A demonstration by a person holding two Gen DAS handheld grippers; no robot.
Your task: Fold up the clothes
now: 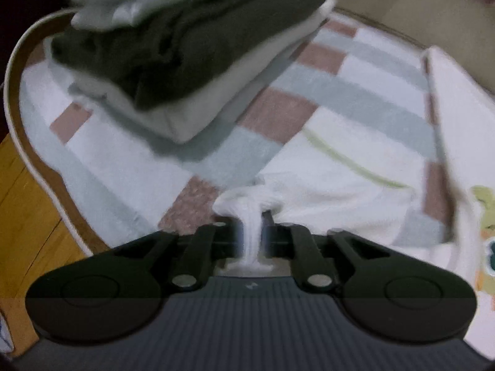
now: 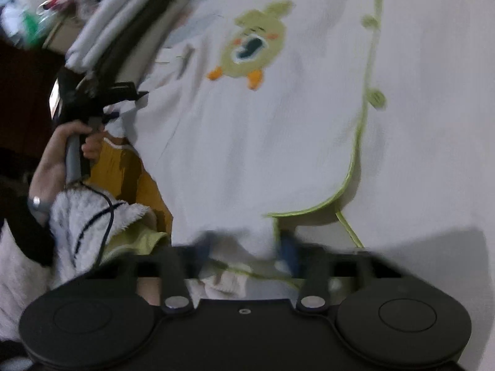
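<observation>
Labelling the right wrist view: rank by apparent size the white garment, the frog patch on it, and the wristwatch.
1. White garment
2. Frog patch
3. Wristwatch, smallest, though it sits at the distorted edge.

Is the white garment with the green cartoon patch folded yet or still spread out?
Spread out. The white garment lies flat, patch up, green-trimmed edge open; both grippers pinch its near edge.

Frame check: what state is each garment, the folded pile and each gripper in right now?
Left gripper: shut on bunched white cloth.
Right gripper: shut on the garment's hem.
White garment with green trim: spread flat, unfolded.
Folded stack: piled on the checked blanket.
</observation>
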